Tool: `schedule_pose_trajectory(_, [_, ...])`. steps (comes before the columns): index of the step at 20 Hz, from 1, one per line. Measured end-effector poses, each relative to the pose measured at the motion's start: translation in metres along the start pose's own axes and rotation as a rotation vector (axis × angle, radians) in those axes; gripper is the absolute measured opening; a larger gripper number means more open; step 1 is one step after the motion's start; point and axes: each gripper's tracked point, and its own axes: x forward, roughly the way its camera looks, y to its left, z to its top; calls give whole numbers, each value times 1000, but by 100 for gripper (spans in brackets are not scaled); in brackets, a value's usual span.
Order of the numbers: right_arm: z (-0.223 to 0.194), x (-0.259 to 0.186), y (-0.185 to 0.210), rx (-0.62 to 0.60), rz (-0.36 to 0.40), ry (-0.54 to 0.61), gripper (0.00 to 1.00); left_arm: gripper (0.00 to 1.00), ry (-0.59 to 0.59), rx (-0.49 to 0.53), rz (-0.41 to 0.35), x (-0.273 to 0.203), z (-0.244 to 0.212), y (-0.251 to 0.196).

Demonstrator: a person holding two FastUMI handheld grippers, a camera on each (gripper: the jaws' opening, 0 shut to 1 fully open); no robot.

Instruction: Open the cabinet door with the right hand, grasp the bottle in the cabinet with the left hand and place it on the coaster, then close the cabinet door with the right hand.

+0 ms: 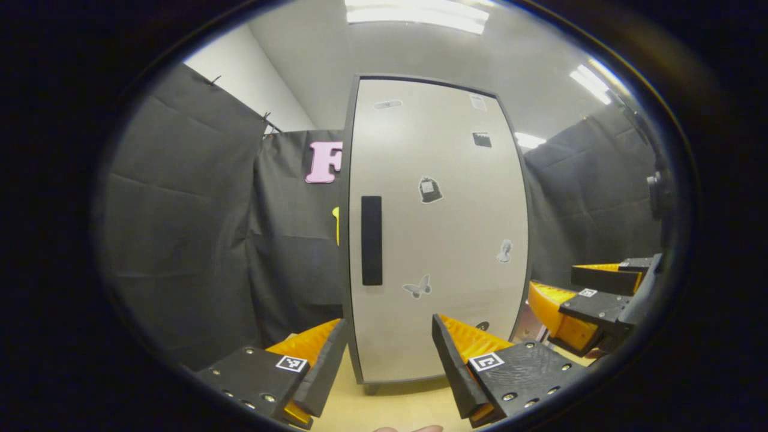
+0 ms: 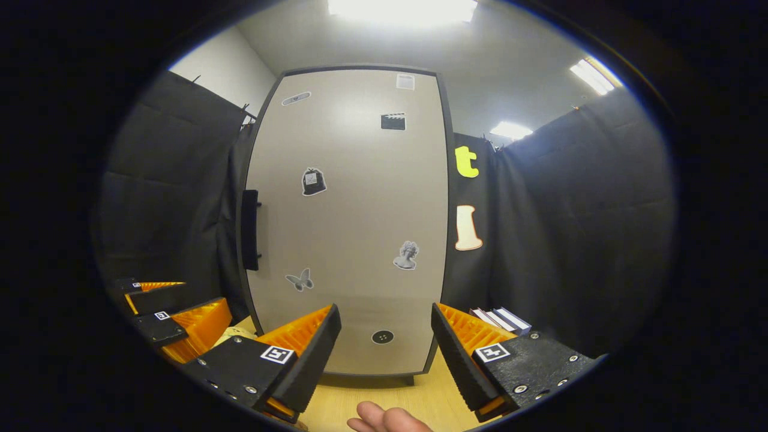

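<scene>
In the left gripper view, the left gripper (image 1: 390, 354) has its jaws spread wide with nothing between them, raised above the pale wooden table (image 1: 390, 408) and short of the cabinet. Between its fingers lies the lower left corner of the cabinet door (image 1: 438, 240), which stands shut and flush with its dark frame. The door's dark vertical handle (image 1: 371, 240) sits near its left edge, about halfway up, above and between the fingers. To the left of that edge there is open room back to the black cloth wall (image 1: 192, 240). At the right of this view the right gripper (image 1: 600, 300) hovers just beside the cabinet's right edge, apart from it, its jaws also parted.

In the right gripper view, the right gripper (image 2: 387, 354) is wide open and empty, facing the lower middle of the door (image 2: 348, 228) without touching it. The handle (image 2: 249, 230) stands out from the door's left edge, well to the left of these fingers. The left gripper (image 2: 174, 318) shows low at the left, below the handle. A stack of books (image 2: 501, 320) lies on the table (image 2: 384, 390) to the right of the cabinet, against the cloth. Part of a hand (image 2: 387, 418) shows at the bottom edge.

With the door shut, what the cabinet holds cannot be told; the bottle is hidden and the coaster cannot be made out.
</scene>
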Motion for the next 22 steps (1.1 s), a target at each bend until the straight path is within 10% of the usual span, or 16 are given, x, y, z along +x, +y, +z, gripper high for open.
schedule_pose_trajectory(17, [56, 77, 180, 3, 314, -82, 95, 82, 104, 49, 336, -99, -34, 158])
schedule_pose_trajectory(22, [49, 108, 204, -16, 299, -70, 95, 82, 148, 30, 374, -120, -49, 175])
